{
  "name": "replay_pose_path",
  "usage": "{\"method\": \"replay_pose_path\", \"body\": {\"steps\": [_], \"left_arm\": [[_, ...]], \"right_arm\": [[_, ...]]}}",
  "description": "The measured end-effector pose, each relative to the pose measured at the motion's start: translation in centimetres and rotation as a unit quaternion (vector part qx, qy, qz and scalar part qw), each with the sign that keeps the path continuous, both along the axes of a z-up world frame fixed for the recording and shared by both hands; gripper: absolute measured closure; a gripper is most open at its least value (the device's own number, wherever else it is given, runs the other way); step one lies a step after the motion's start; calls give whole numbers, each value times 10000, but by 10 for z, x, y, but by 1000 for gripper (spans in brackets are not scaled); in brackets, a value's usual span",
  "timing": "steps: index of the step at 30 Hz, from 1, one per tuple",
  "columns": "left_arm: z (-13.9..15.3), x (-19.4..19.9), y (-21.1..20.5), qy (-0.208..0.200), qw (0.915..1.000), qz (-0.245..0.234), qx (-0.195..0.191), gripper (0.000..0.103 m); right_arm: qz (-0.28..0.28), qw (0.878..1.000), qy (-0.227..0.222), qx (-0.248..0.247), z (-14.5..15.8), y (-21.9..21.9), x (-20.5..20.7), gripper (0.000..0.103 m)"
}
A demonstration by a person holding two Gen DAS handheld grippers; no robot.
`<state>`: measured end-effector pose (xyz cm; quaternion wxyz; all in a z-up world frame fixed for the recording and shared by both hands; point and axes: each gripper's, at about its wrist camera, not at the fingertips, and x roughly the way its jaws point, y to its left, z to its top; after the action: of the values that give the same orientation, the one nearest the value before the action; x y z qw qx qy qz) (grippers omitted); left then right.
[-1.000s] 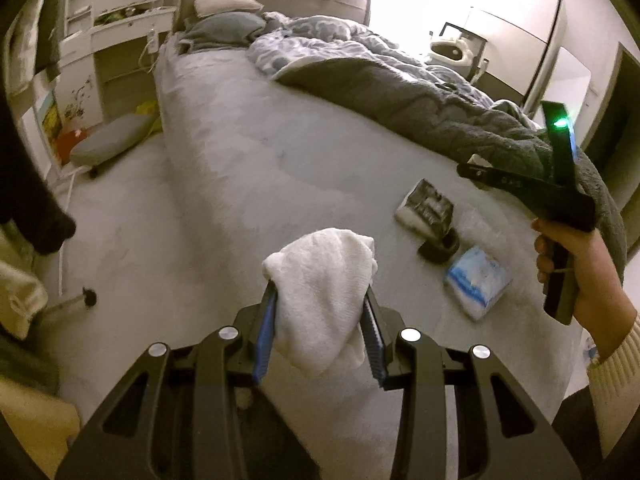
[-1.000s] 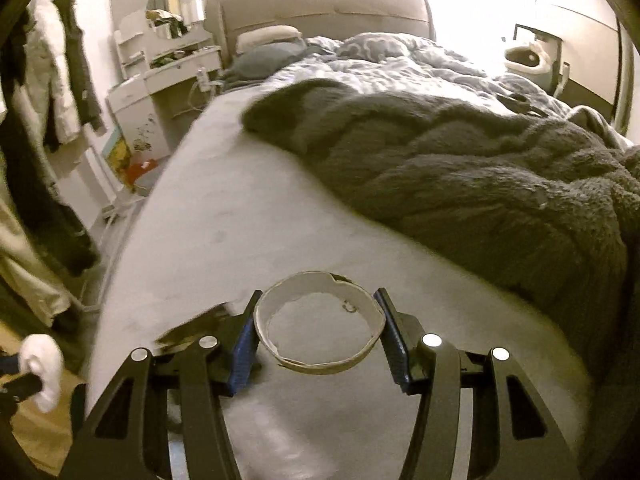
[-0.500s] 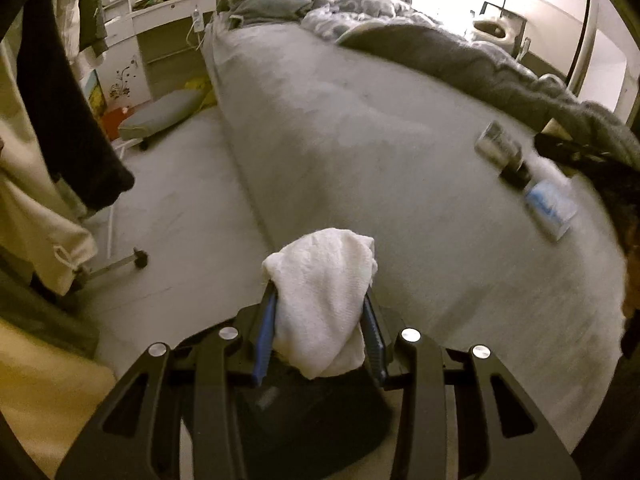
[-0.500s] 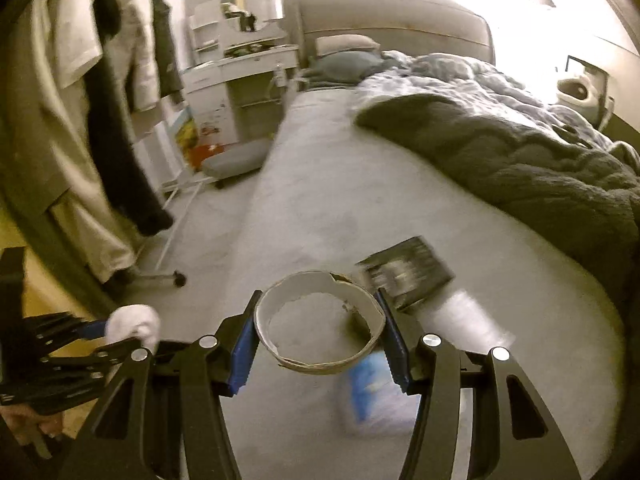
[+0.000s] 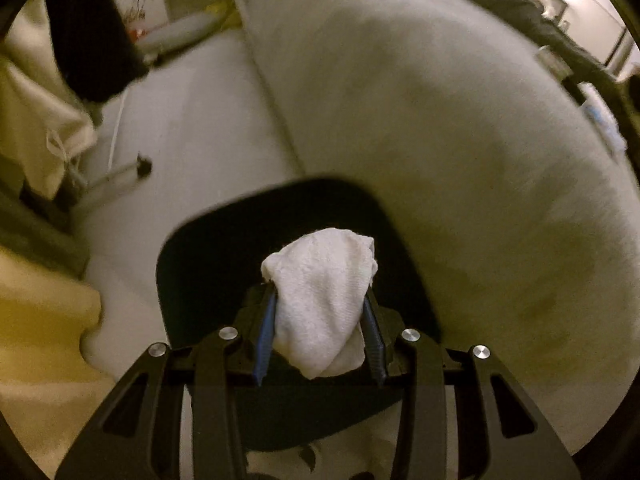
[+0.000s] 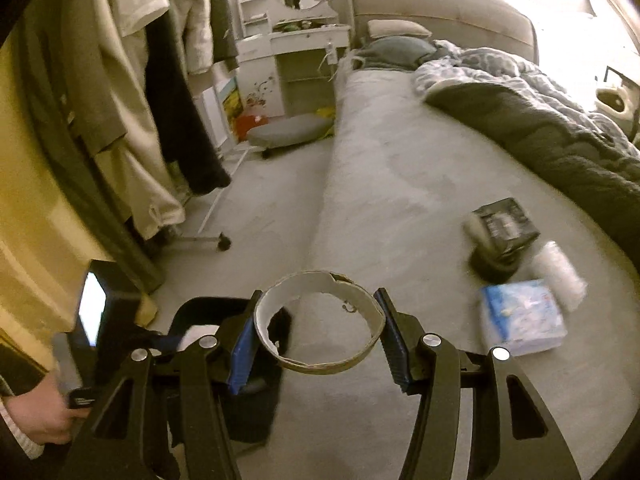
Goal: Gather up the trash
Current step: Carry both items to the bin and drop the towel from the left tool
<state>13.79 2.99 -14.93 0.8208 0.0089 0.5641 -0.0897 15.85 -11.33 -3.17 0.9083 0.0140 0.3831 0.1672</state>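
Left gripper [image 5: 319,338] jaws clamped on a crumpled white tissue [image 5: 322,305] above the black bin [image 5: 208,248], right gripper [image 6: 318,342] jaws set wide yet gripping a cardboard ring [image 6: 320,322] over the bed [image 6: 400,184]; no legible writing.

The wad [image 5: 320,304] is white, nubbly cloth or paper towel; the ring [image 6: 320,322] is matt torn cardboard. The bin [image 5: 280,208] looks matt black plastic. The bed [image 6: 400,168] has a soft, napped grey cover; the blanket [image 6: 560,144] is dark fleece; the tissue pack [image 6: 524,316] is glossy plastic film
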Motion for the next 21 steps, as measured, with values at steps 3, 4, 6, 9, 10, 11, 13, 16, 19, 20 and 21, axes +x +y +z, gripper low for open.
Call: {"method": "replay_pose_path", "body": {"steps": [3,4,6,9,10,11,13,16,19,20,21], "left_arm": [[-15,-2,15,265,9995,174,-68,61],[-20,-3,21,372,9989,246,-117,61],[-28,-5,30,534,9978,350,-166,60],[-38,-7,38,712,9963,441,-183,58],[-41,-8,42,770,9957,481,-194,56],[-43,-10,43,797,9954,497,-197,54],[-48,-11,47,882,9945,521,-197,49],[-47,-17,52,851,9952,451,-189,43],[-37,-23,60,706,9959,455,-330,31],[-33,-26,61,657,9962,462,-345,29],[-28,-27,63,569,9967,470,-340,27]], "right_arm": [[99,9999,80,50,-3,11,-3,48],[137,9998,123,78,-5,14,-3,48],[192,9995,193,131,-8,22,-5,47],[293,9990,274,178,-12,32,-6,48],[336,9988,300,171,-13,36,-6,47],[377,9986,326,157,-13,41,-7,47],[468,9982,364,112,-15,49,-7,47],[589,9972,462,-27,-22,61,-7,48],[644,9961,598,-115,-32,70,-4,48],[664,9957,633,-158,-35,73,-3,48],[676,9954,655,-196,-38,75,-3,48]]}}
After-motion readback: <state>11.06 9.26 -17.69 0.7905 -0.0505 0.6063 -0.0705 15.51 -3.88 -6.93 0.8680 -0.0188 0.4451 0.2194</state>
